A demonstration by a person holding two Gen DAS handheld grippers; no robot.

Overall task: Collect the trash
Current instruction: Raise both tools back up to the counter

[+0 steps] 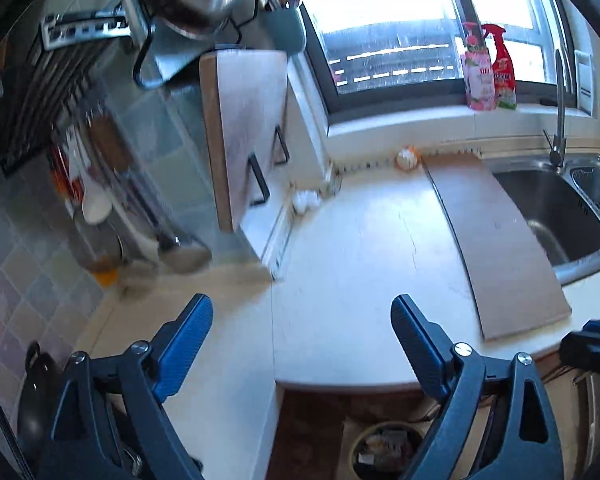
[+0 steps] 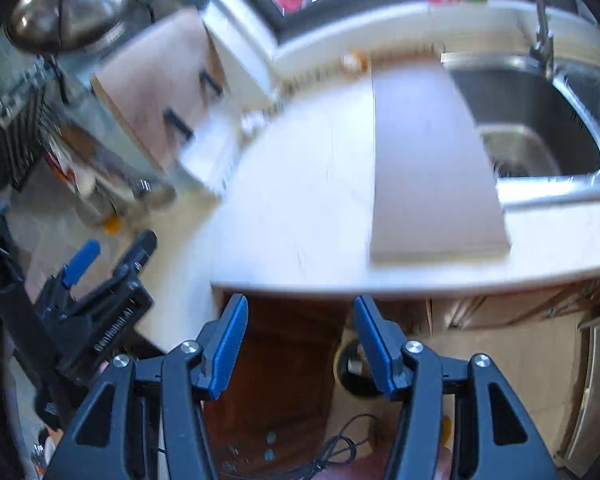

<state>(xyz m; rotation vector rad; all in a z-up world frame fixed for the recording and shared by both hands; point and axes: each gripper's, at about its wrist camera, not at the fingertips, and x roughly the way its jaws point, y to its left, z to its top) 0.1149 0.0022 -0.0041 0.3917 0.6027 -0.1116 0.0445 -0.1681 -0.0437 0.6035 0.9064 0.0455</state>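
Observation:
My left gripper (image 1: 301,312) is open and empty above the white counter's (image 1: 359,240) front part. A round trash bin (image 1: 383,450) with scraps in it stands on the floor below the counter edge; it also shows blurred in the right wrist view (image 2: 353,368). White crumpled bits (image 1: 305,200) lie in the counter's back corner. A small orange-white object (image 1: 407,157) sits against the back wall. My right gripper (image 2: 300,312) is open and empty, just off the counter's front edge, over the floor. The left gripper (image 2: 108,260) shows at its left.
A cutting board (image 1: 495,240) lies beside the steel sink (image 1: 555,208) with its faucet (image 1: 559,120). Another board (image 1: 248,128) stands upright at the left. Utensils hang on a wall rack (image 1: 84,160). Two bottles (image 1: 487,68) stand on the windowsill. Cables (image 2: 339,452) lie on the floor.

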